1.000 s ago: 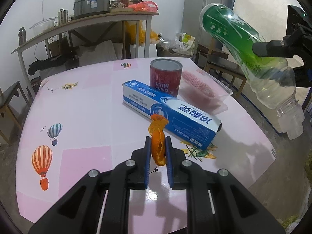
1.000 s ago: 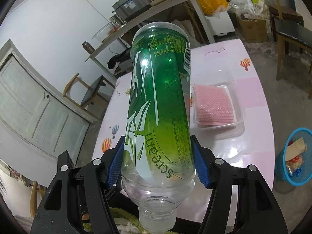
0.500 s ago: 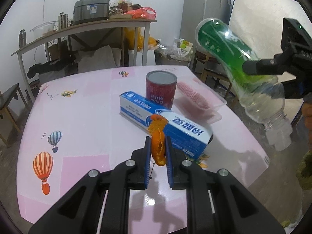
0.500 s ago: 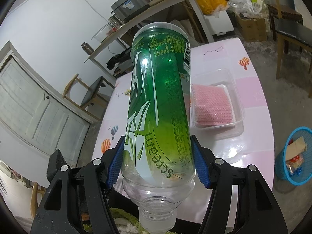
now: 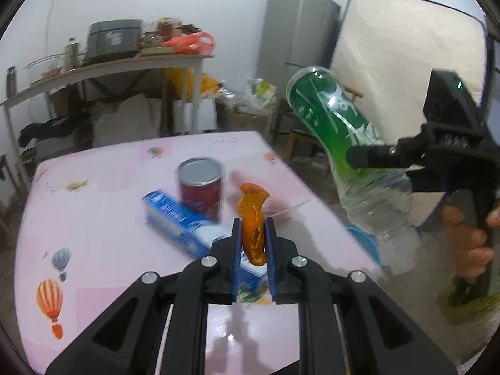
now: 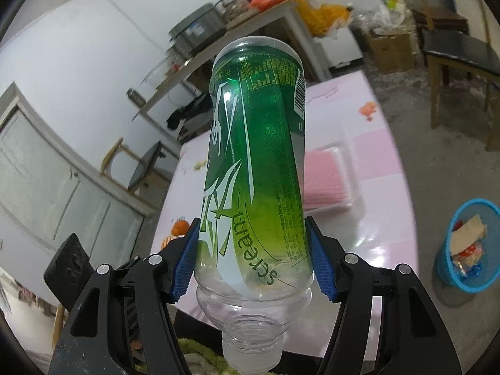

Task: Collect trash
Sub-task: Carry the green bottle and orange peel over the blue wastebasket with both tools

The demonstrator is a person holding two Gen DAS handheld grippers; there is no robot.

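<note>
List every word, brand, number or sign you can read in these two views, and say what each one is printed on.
"scream": on the green label of the plastic bottle, reading upside down, as the bottle is held neck-down in the right gripper.
Small print and barcode on the same label: too small to read.
Blue toothpaste box: lettering blurred, unreadable.
Red can: lettering blurred, unreadable.
Sticker on the grey cooker: unreadable.

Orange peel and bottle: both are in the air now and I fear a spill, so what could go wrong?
The orange peel is pinched by a thin edge in the left tool; it could slip out. The bottle, held neck-down in the right tool, might miss the narrow blue bin on the floor.
</note>
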